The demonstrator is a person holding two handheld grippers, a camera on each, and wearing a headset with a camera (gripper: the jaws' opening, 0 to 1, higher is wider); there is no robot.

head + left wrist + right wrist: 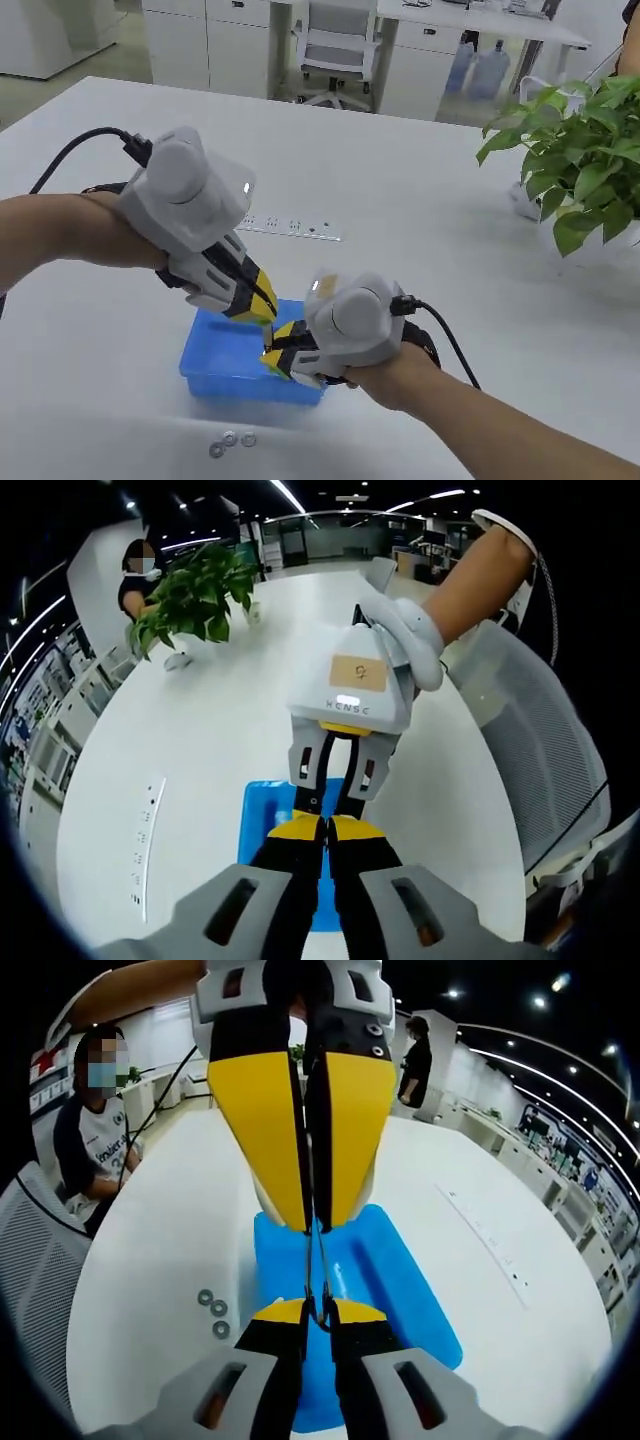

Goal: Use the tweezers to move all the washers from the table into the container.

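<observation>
A blue container (215, 352) sits on the white table, with both grippers meeting tip to tip above it. My left gripper (262, 310) comes down from the upper left and my right gripper (272, 358) reaches in from the lower right. In the right gripper view, thin metal tweezers (315, 1265) run from the left gripper's shut yellow jaws (313, 1222) down into my right gripper (320, 1312), which is also shut on them, over the container (400, 1280). Three washers (215, 1312) lie on the table beside the container, near the front edge (232, 442).
A potted plant (580, 150) stands at the table's right side. A socket strip (290, 227) is set into the tabletop behind the grippers. An office chair (335, 50) stands beyond the far edge. A seated person (95, 1130) is close to the table.
</observation>
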